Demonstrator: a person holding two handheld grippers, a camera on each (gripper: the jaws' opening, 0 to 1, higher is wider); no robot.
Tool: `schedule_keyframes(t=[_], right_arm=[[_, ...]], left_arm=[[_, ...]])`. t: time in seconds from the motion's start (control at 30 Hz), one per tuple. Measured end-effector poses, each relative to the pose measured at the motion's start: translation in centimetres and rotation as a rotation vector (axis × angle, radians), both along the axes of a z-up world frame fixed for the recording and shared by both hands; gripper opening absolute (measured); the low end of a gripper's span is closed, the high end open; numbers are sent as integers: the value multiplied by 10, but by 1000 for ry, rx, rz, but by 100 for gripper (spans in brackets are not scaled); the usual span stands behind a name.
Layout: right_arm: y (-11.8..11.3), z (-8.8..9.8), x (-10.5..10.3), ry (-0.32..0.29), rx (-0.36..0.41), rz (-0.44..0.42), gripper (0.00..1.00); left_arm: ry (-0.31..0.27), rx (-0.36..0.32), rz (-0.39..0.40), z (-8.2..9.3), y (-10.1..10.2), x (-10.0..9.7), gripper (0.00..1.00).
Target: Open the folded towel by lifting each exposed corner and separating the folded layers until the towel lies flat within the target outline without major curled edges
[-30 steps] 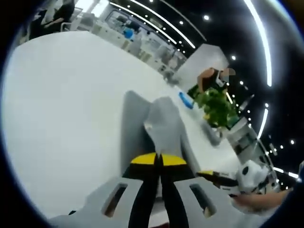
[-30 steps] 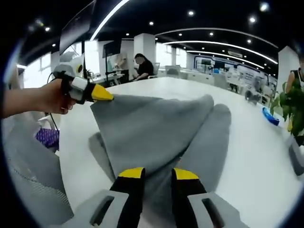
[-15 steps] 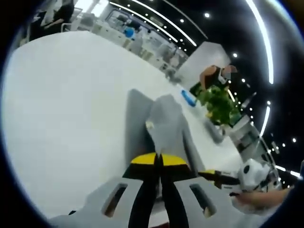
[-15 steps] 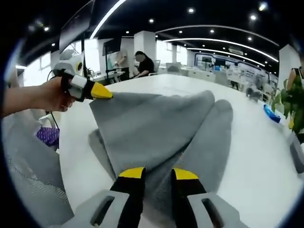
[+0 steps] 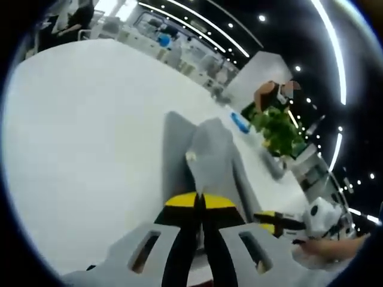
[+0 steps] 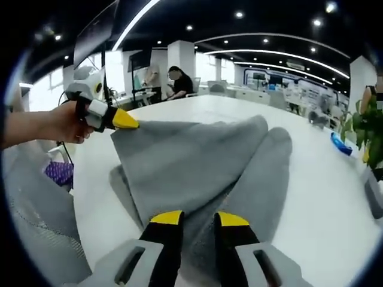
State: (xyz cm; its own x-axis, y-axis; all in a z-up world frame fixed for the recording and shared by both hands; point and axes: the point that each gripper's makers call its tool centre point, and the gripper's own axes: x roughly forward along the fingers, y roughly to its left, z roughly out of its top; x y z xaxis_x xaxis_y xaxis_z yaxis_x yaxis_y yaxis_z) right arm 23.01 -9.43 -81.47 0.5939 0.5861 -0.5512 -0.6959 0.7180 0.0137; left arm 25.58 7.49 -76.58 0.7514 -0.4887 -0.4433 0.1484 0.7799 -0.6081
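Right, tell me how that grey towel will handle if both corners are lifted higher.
Probably floppy: the towel sags in soft folds between the left gripper and right gripper. Likely light, as it hangs from pinched corners. Its lower layers may drag on the table.

A broad white worktop (image 6: 197,110) runs across an open office with a dark ceiling (image 6: 179,18). Long curved light strips (image 6: 275,54) and small round spotlights (image 6: 240,13) shine above it. Beyond the worktop's far edge stands a white pillar (image 6: 182,57), with a person seated at a desk (image 6: 178,81) beside it. At the worktop's right end a green leafy plant (image 6: 365,134) stands, near a blue dish (image 6: 340,146). More desks and chairs (image 6: 269,95) fill the room behind.
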Motion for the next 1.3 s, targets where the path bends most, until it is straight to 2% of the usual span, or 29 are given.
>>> schedule_keyframes(t=[0.13,0.4,0.63,0.7,0.77,0.9,1.07,1.2,1.3], right_arm=[[-3,-1,3,-8,-11,0,17],[-15,12,19,-22,38,-74,18],[-17,16,34,-39,63,-125,31],[-16,14,35,-64,35,-112,34],[-16,9,35,-60,13,-107,34],[-19,-5,32,34,77,-139,38],[-32,-16,29,74,69,-159,38],[-37,-16,31,78,43,-158,29],[-43,-19,34,64,-13,-152,18]], left_arm=[[4,22,-6,-2,6,4,1],[-15,56,0,6,17,10,1],[-50,122,9,11,26,12,1],[-54,128,16,11,29,12,1],[-62,136,29,11,33,12,1],[-65,157,74,8,52,13,1],[-29,207,139,-5,91,10,1],[-7,199,183,-12,113,5,1],[7,197,219,-16,129,0,1]])
